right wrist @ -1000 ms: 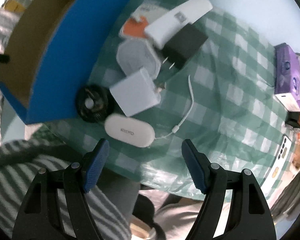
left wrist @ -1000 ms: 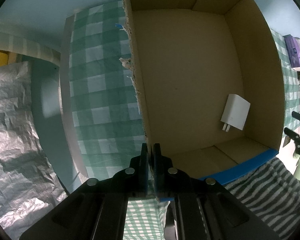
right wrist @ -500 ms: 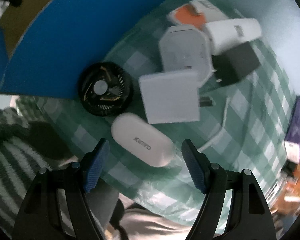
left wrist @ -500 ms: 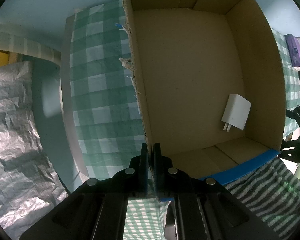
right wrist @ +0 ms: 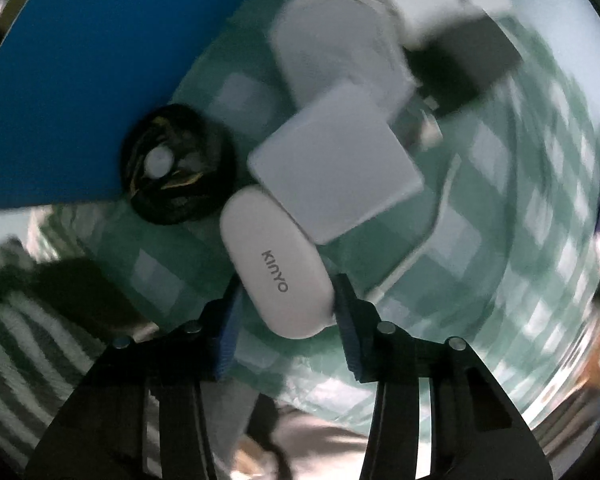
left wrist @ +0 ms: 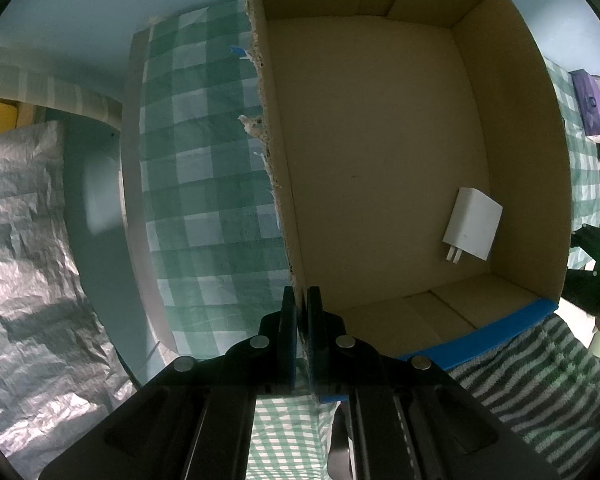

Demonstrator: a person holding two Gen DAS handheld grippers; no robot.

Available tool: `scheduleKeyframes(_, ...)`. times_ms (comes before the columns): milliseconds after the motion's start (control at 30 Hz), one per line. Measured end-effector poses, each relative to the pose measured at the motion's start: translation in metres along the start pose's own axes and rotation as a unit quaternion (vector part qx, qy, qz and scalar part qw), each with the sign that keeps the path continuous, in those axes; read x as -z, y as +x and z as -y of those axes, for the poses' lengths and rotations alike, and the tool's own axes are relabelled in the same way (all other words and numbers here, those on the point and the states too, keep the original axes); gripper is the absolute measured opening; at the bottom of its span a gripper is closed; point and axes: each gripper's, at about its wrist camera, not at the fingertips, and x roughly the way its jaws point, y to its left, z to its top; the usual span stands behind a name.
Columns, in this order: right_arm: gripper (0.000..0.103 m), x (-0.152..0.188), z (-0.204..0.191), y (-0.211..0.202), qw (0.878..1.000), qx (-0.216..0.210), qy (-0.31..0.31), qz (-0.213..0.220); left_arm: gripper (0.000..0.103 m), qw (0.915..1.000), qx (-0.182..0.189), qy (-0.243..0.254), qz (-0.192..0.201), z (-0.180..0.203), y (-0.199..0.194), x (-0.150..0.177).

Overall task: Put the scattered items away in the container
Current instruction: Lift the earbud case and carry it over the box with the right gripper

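The right gripper (right wrist: pixel 286 304) is closing on the near end of the white case (right wrist: pixel 276 266), which lies on the checked cloth (right wrist: pixel 480 240); so short a hold could let it swivel or slip, judging by the smooth shell; a white square block (right wrist: pixel 336 164) overlaps its far end, a black fan (right wrist: pixel 178 164) sits just left, a thin cable (right wrist: pixel 440 216) right; the left gripper (left wrist: pixel 301 334) is clamped on the box (left wrist: pixel 512 120) wall, a white charger (left wrist: pixel 473 230) inside.

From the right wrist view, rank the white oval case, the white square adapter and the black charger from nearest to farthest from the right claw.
1. White oval case, between the closing right claw fingers.
2. White square adapter, just beyond the case.
3. Black charger, far upper right, blurred.
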Motion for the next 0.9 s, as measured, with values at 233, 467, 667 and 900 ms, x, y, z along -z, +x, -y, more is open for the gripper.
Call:
scheduleKeyframes(233, 0.038, 0.003, 0.027, -0.007, 0.995, -0.06, 0.074, 0.023, 0.004, 1.0, 0.0, 0.0, 0.0, -0.001, 0.0, 0.0)
scheduleKeyframes(467, 0.038, 0.008, 0.02, -0.01, 0.997, -0.052, 0.049, 0.019, 0.004, 1.0, -0.002, 0.001, 0.0, -0.001, 0.0, 0.001)
scheduleKeyframes(667, 0.039, -0.006, -0.002, -0.005, 0.999, -0.03, 0.025, 0.01, 0.004, 1.0, -0.002, 0.002, 0.0, -0.002, 0.001, 0.002)
scheduleKeyframes(900, 0.037, -0.011, -0.011, -0.002, 1.0, -0.013, 0.021, 0.01, 0.004, 1.0, -0.003, 0.004, -0.001, -0.001, 0.002, 0.002)
